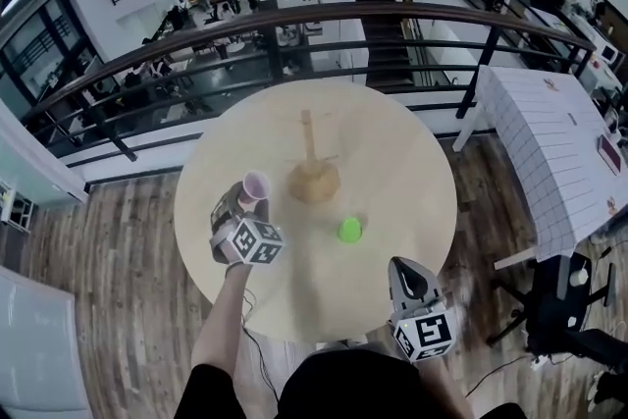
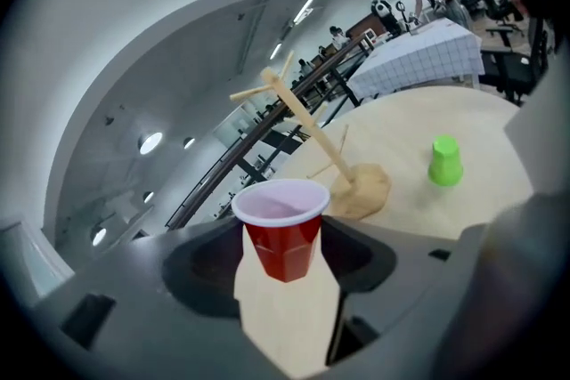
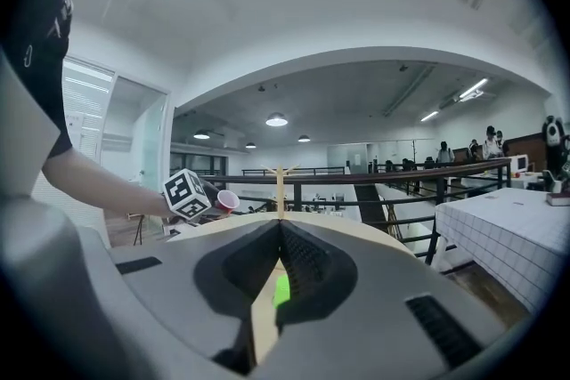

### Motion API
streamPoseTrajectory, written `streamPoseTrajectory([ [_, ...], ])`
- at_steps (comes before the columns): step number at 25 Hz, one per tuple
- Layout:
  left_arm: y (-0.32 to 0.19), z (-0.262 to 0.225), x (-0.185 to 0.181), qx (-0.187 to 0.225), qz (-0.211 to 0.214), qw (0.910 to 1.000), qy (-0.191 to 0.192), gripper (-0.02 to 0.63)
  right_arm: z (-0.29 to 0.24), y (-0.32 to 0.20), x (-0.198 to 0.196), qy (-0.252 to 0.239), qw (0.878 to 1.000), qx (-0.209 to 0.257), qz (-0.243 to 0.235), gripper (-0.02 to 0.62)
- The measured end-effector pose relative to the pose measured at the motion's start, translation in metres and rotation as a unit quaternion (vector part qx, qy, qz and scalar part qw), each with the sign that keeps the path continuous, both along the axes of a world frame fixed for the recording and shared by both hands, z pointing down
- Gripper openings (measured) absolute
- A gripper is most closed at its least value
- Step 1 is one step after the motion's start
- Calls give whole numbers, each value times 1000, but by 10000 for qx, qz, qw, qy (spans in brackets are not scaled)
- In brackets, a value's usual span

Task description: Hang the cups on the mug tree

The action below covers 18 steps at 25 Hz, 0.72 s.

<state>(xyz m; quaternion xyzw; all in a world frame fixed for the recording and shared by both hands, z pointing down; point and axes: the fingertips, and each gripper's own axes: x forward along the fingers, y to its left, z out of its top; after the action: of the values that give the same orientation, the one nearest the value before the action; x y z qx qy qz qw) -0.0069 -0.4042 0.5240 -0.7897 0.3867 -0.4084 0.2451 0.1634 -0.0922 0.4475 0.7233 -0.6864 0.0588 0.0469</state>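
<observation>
A wooden mug tree [image 1: 312, 167] stands near the middle of the round table [image 1: 412, 162]. Left of it, my left gripper [image 1: 249, 199] is shut on a red cup [image 1: 255, 186], held upright with its white inside showing. In the left gripper view the red cup [image 2: 283, 231] sits between the jaws, with the mug tree [image 2: 307, 116] beyond it. A green cup [image 1: 349, 230] stands upside down on the table right of the tree's base. At the table's front edge my right gripper [image 1: 401, 264] is shut and empty. In the right gripper view the jaws meet, with the green cup [image 3: 281, 289] behind them.
A dark railing [image 1: 294, 20] runs behind the table, with an office floor below. At the right stand a table with a white checked cloth [image 1: 559, 137] and an office chair [image 1: 564, 309]. Wooden flooring surrounds the table.
</observation>
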Motion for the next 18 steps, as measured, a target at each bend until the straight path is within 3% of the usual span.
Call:
streamPoseTrajectory([
  [5,-31,20,21,148,197,9968,-756,278,2,-1,4,88,9998,-127,133,9],
  [10,-63,38,39,352,310,9845,-1690,276,10,1,10,62,9991,-324,276,9],
  [13,-80,46,48,535,379,9702,-2332,276,19,2,13,10,9983,-451,361,9],
  [18,-88,56,75,1059,835,9336,-3321,276,31,1,22,-72,9972,-598,445,9],
])
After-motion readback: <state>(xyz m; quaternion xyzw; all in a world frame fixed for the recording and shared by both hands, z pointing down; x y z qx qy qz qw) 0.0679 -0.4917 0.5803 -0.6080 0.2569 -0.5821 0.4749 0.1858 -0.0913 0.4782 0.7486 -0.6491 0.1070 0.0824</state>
